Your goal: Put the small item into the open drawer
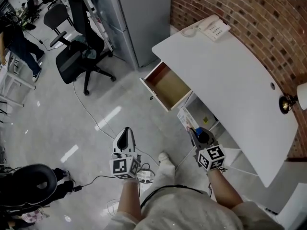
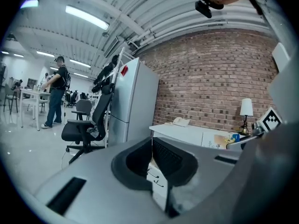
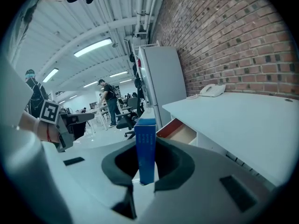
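Observation:
The small item is a slim blue box (image 3: 145, 148), standing upright between the pads of my right gripper (image 3: 145, 174), which is shut on it. From the head view that gripper (image 1: 194, 131) hovers over the floor beside the white desk (image 1: 230, 75), with the blue box (image 1: 197, 130) at its tip. The open drawer (image 1: 154, 87) juts out from the desk's far end, empty and wood-lined inside, ahead and left of the box. It also shows in the right gripper view as a drawer (image 3: 180, 132) past the box. My left gripper (image 1: 126, 131) hangs over the floor to the left, jaws closed on nothing (image 2: 152, 146).
A white telephone (image 1: 213, 28) sits on the desk's far corner and a lamp (image 1: 288, 102) at its right edge. A grey refrigerator (image 1: 139, 18) stands beyond the drawer, a black office chair (image 1: 79, 56) to its left. Cables trail across the floor (image 1: 96, 123).

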Demonstrator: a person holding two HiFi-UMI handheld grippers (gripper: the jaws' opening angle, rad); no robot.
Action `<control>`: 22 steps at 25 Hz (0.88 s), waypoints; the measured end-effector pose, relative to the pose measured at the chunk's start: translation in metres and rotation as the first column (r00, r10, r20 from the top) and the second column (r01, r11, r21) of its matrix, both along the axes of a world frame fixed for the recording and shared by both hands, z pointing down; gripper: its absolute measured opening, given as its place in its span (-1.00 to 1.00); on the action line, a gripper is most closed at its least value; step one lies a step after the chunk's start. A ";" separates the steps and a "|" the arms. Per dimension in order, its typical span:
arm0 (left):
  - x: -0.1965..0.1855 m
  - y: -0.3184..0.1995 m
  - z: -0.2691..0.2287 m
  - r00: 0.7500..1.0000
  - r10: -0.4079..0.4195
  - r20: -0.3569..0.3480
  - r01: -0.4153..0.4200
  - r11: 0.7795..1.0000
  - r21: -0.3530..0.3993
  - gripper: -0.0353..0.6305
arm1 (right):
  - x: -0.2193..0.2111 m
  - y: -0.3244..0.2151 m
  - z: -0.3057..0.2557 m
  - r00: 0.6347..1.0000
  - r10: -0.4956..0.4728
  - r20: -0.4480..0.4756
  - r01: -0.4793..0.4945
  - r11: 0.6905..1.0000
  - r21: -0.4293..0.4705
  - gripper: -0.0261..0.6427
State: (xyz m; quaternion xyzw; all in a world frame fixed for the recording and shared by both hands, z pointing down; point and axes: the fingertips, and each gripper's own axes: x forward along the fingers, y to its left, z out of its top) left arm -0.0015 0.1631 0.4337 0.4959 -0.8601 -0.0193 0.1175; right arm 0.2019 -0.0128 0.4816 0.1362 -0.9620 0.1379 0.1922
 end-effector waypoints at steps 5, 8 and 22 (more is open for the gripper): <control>-0.022 -0.014 0.017 0.999 0.001 -0.033 0.000 1.000 0.014 -0.87 | -0.028 -0.007 0.021 0.999 0.015 -0.032 -0.015 1.000 -0.022 -0.74; -0.032 -0.021 0.023 0.999 -0.002 -0.048 0.003 1.000 0.014 -0.87 | -0.044 -0.012 0.028 0.999 0.020 -0.045 -0.022 0.999 -0.033 -0.74; -0.074 -0.049 0.056 0.997 -0.011 -0.079 0.011 1.000 0.002 -0.87 | -0.111 -0.038 0.069 0.995 0.028 -0.095 -0.035 0.997 -0.074 -0.74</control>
